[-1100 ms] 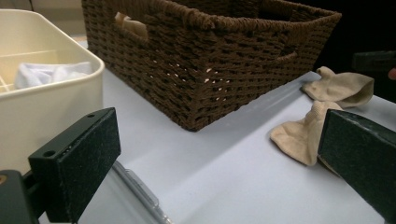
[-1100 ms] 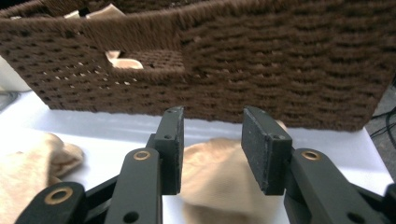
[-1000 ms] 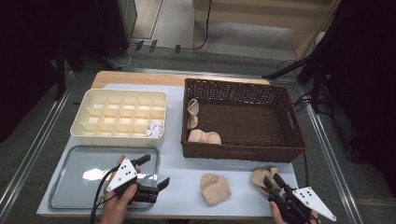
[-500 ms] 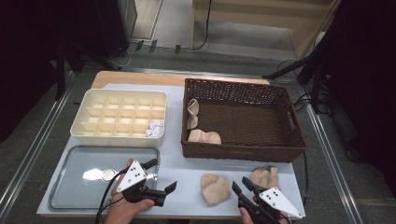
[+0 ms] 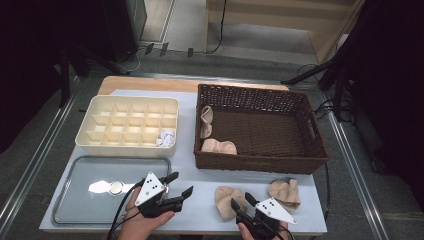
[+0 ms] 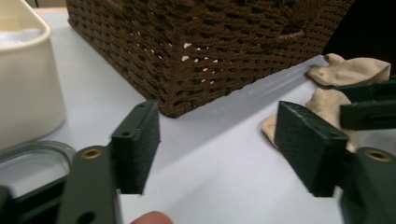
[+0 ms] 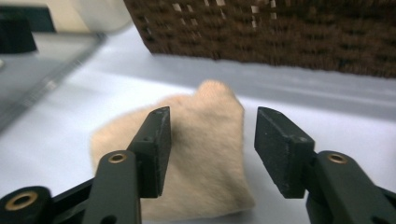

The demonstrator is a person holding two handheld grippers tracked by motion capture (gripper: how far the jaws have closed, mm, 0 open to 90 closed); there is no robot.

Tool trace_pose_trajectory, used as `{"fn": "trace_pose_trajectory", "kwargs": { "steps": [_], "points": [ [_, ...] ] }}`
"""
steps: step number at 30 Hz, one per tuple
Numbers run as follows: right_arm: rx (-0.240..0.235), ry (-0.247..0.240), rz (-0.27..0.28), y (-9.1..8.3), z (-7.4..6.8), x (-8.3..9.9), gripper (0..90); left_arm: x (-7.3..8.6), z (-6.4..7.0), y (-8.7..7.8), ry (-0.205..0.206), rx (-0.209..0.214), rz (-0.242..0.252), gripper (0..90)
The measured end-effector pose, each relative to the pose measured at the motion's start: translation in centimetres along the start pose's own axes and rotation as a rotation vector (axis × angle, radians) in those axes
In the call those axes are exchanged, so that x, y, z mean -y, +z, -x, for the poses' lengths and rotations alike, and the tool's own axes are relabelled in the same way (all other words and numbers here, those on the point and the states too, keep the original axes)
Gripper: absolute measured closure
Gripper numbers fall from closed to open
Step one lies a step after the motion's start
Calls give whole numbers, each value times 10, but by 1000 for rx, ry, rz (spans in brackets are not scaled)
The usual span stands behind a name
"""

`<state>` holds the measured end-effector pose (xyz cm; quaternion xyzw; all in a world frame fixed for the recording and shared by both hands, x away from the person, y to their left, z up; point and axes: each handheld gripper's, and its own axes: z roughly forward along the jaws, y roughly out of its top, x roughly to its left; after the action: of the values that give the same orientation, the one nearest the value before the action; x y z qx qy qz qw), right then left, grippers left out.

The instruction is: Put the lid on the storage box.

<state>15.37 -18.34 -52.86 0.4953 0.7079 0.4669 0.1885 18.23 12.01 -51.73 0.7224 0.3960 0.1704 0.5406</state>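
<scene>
A beige sock (image 5: 226, 199) lies on the table in front of the wicker basket (image 5: 260, 162), and a second sock (image 5: 285, 192) lies to its right. My right gripper (image 5: 242, 201) is open at the first sock's near right edge. In the right gripper view its jaws (image 7: 212, 149) stand on either side of that sock (image 7: 205, 116), low over it. My left gripper (image 5: 180, 183) is open and empty to the sock's left, pointing right. In the left gripper view (image 6: 224, 144) the sock (image 6: 322, 100) lies beyond the right jaw. Two more socks (image 5: 218, 146) lie inside the basket's left end.
A cream divided organiser (image 5: 127, 145) stands at the back left with a white bundle (image 5: 166, 137) in its near right cell. A grey metal tray (image 5: 65, 205) at the front left holds a small round disc (image 5: 116, 187). The basket wall (image 6: 210, 46) is close ahead.
My right gripper has moved left from beside the right-hand sock to the left-hand sock. My left gripper has shifted right, off the metal tray.
</scene>
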Motion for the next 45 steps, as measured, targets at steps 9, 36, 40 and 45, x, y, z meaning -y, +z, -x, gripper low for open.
{"fn": "trace_pose_trajectory", "kwargs": {
  "steps": [9, 36, 40, 45],
  "points": [
    [22, -52, -95, -3, 8, 5, 806, 2, 13, 19, -15, 87, -62, 577],
    [-18, -160, -120, 0, 7, 4, 900, 8, 51, 84, -7, 126, -234, 839],
    [-23, -160, -109, 1, 7, 2, 900, 6, 48, 79, -6, 144, -233, 896],
    [-30, -181, -87, 4, 2, -5, 900, 0, 38, 61, -11, 115, -171, 900]
  ]
}}
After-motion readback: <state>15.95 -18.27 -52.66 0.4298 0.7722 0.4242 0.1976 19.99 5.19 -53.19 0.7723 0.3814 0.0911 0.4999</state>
